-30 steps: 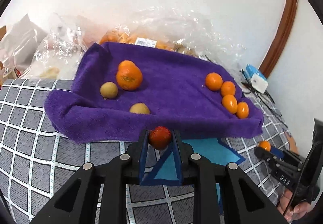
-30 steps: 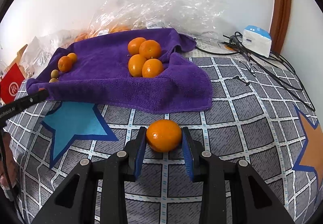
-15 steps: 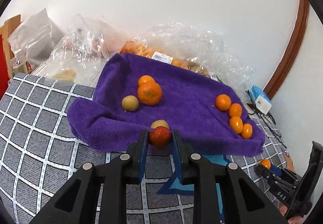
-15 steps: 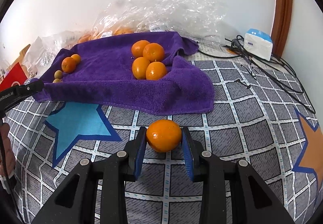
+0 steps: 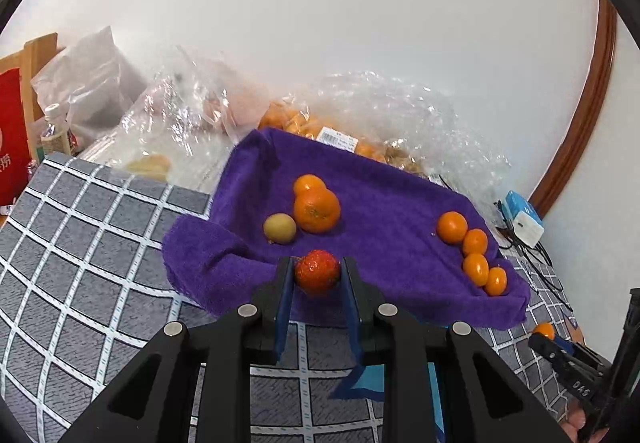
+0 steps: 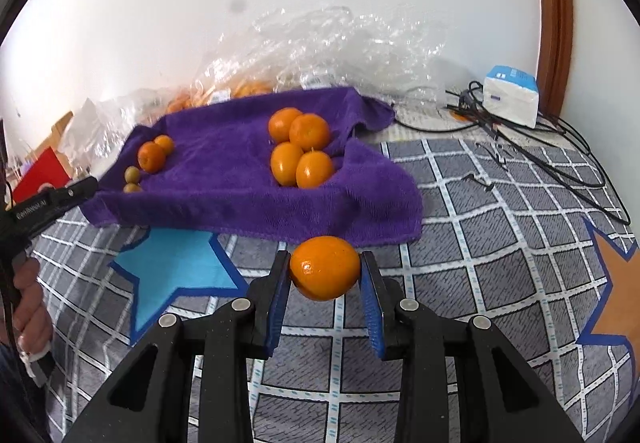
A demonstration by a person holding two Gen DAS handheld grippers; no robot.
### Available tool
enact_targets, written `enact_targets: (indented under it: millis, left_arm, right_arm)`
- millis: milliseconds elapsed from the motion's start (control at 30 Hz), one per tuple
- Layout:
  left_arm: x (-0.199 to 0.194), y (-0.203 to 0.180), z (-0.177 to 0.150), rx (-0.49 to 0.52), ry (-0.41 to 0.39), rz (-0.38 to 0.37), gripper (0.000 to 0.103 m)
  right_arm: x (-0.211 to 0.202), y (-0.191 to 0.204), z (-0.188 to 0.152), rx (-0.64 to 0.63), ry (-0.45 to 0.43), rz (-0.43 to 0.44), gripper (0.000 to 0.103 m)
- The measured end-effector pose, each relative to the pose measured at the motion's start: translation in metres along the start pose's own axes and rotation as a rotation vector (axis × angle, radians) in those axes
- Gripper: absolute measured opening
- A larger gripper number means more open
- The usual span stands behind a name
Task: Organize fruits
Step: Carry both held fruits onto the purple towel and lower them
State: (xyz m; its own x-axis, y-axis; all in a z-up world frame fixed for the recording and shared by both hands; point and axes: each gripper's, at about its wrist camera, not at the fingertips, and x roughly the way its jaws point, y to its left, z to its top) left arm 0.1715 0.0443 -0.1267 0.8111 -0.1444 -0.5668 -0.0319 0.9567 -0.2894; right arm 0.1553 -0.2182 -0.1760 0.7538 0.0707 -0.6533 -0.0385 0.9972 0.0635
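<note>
Red fruit (image 5: 317, 272) in left claw (image 5: 316, 275), "DAS" on right claw (image 5: 560, 353)

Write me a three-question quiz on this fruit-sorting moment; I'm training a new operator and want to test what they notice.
1. True or false: the left gripper is shut on a red fruit.
2. Multiple choice: how many oranges sit in the cluster at the right side of the purple towel in the right wrist view? A) two B) four C) six
3. Fill in: the right gripper holds an ___ above the checked cloth.

Key: 1 true; 2 B; 3 orange.
</note>
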Motion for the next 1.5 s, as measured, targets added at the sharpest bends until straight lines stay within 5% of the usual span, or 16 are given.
enact_targets:
  millis: [367, 767, 1167, 1500]
  left_arm:
    - [-0.010, 0.003, 0.017, -0.027, -0.033, 0.005, 0.023]
    - [0.018, -0.005, 0.063, 0.055, 0.025, 0.065, 0.023]
    - [0.080, -0.003, 0.049, 0.106, 0.184, 0.097, 0.023]
    - [0.081, 0.000, 0.050, 0.109, 0.180, 0.102, 0.023]
  right_arm:
    - [-0.023, 0.024, 0.040, -0.057, -0.062, -0.001, 0.034]
    - [0.036, 0.060, 0.091, -0.066, -0.018, 0.041, 0.034]
    - [0.087, 0.070, 0.083, -0.135, 0.051, 0.000, 0.034]
    - [0.089, 0.076, 0.079, -0.150, 0.047, 0.015, 0.034]
